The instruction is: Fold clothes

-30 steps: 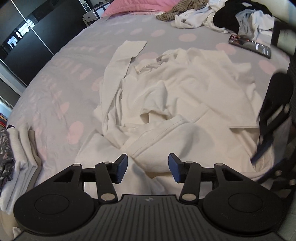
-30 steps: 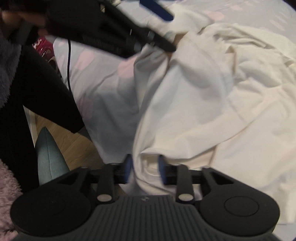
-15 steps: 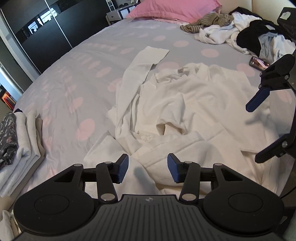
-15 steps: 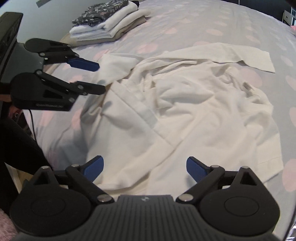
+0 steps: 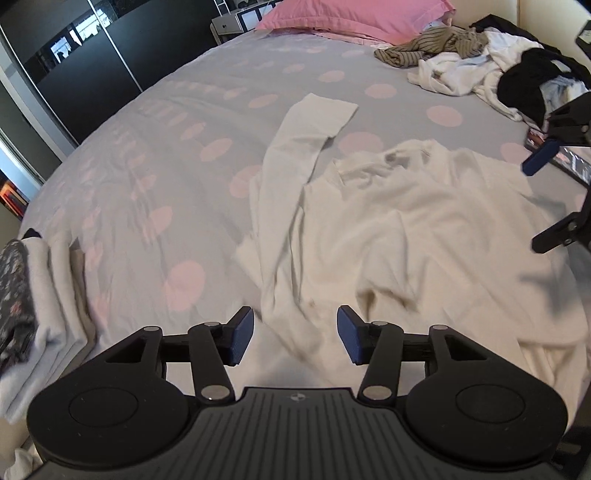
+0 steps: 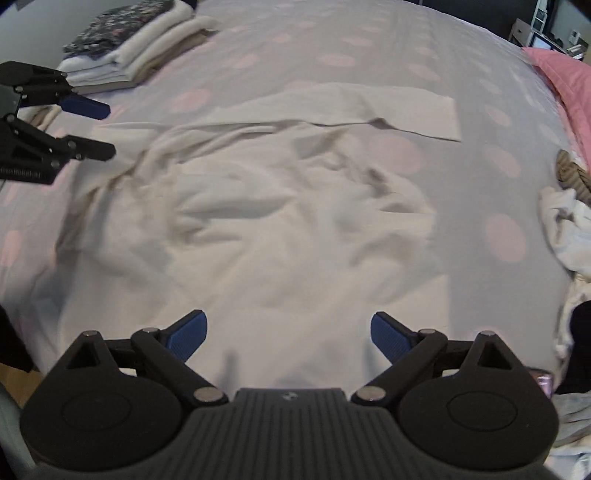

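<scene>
A cream long-sleeved top [image 5: 413,236] lies spread but rumpled on the bed [image 5: 155,155], its body bunched into soft ridges and one sleeve [image 5: 303,140] stretched out flat toward the far side. The collar [image 5: 391,157] points away toward the pink pillow [image 5: 354,16]. Nothing about it is folded yet in the sense the task wants: the body is open and creased, not squared up.

The left gripper [image 5: 295,334] hangs just above the near hem with its jaws moderately apart and nothing between them. The right gripper [image 6: 288,334] hovers over the right side of the top, its jaws spread wide, also empty.

The cloth looks thin, light and limp. It will drape and sag from wherever it is pinched, and it should slide easily over the smooth cover, so a pull at one spot is likely to drag the whole top rather than flatten it. There is nothing fragile here. A single layer at an edge is the safest hold: the hem corners nearest the grippers, the shoulder seams, or the cuff at the far end of the sleeve. Pinching into the raised wrinkles in the middle risks catching two layers at once, or the cover beneath.

A stack of folded clothes [image 6: 129,48] sits at the near left edge of the bed, and a heap of loose clothes [image 5: 480,70] lies far right, well apart from the top.
</scene>
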`<act>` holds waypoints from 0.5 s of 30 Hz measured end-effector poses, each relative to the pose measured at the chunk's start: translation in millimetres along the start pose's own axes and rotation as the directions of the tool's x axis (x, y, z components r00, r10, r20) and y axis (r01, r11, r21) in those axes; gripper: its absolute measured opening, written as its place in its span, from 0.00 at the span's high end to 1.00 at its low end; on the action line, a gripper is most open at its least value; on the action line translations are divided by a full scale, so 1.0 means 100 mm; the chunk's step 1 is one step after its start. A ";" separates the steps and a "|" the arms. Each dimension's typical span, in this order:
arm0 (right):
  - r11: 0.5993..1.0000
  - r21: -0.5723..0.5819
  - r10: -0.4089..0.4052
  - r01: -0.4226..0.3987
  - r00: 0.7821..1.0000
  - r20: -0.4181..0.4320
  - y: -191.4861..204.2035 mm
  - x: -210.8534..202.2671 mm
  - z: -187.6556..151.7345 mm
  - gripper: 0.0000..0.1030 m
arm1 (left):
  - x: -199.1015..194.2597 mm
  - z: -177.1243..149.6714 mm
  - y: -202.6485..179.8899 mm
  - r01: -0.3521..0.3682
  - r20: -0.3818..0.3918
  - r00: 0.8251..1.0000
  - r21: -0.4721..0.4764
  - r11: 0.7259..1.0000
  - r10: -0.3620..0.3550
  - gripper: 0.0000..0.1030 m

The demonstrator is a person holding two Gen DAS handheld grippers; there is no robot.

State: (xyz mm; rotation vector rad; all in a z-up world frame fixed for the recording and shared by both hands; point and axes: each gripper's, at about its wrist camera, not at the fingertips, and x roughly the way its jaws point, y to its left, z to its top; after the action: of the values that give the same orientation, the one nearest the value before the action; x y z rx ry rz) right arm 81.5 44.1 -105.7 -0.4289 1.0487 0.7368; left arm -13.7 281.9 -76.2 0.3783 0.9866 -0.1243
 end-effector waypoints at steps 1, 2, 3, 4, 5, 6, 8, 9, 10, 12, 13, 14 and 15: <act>1.000 0.005 -0.014 0.014 1.000 -0.002 -0.07 0.01 0.02 0.08 | 0.06 0.05 0.01 0.002 -0.004 1.000 -0.001 1.000 -0.002 0.53; 0.999 0.013 -0.029 0.029 1.000 -0.002 -0.17 0.02 0.04 0.09 | 0.13 0.10 0.01 0.002 -0.009 1.000 0.000 1.000 -0.002 0.53; 0.999 0.021 -0.044 0.044 0.999 -0.001 -0.26 0.04 0.05 0.13 | 0.20 0.15 0.02 0.002 -0.014 1.000 0.004 1.000 -0.002 0.53; 0.998 0.039 -0.053 0.053 0.999 -0.002 -0.36 0.06 0.07 0.17 | 0.27 0.19 0.03 0.001 -0.019 1.000 0.008 1.000 -0.001 0.53; 0.996 0.072 -0.052 0.052 0.999 -0.005 -0.46 0.08 0.09 0.18 | 0.35 0.23 0.04 0.001 -0.027 1.000 0.011 1.000 0.000 0.53; 0.993 0.105 -0.051 0.051 0.999 -0.007 -0.57 0.11 0.10 0.21 | 0.42 0.27 0.05 0.000 -0.035 0.999 0.013 1.000 0.000 0.53; 0.985 0.164 -0.051 0.052 0.999 -0.011 -0.76 0.18 0.13 0.26 | 0.58 0.33 0.07 0.000 -0.053 0.999 0.010 1.000 0.001 0.53; 0.982 0.181 -0.057 0.058 0.998 -0.009 -0.82 0.22 0.14 0.26 | 0.66 0.35 0.08 0.002 -0.063 0.998 -0.001 1.000 -0.002 0.53; 0.978 0.197 -0.064 0.064 0.998 -0.005 -0.89 0.27 0.15 0.26 | 0.73 0.36 0.09 0.006 -0.072 0.997 -0.016 1.000 -0.008 0.53; 0.967 0.246 -0.070 0.067 0.998 0.004 -1.02 0.35 0.15 0.25 | 0.89 0.38 0.12 0.016 -0.090 0.996 -0.049 0.999 -0.021 0.53; 0.958 0.282 -0.054 0.052 0.999 0.001 -1.09 0.40 0.14 0.25 | 0.96 0.37 0.14 0.018 -0.099 0.995 -0.067 0.998 -0.025 0.53; 0.947 0.319 -0.034 0.034 0.999 -0.006 -1.14 0.45 0.12 0.25 | 1.02 0.36 0.15 0.023 -0.108 0.994 -0.085 0.996 -0.032 0.54; 0.936 0.350 -0.009 0.015 1.000 -0.018 -1.18 0.51 0.10 0.25 | 1.08 0.36 0.16 0.028 -0.117 0.992 -0.103 0.994 -0.040 0.56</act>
State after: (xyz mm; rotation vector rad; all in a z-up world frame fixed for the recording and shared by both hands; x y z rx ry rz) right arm 188.4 -13.1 -148.8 -0.1332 1.1655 0.5205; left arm 78.4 291.3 -144.8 0.2788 1.1132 -0.0829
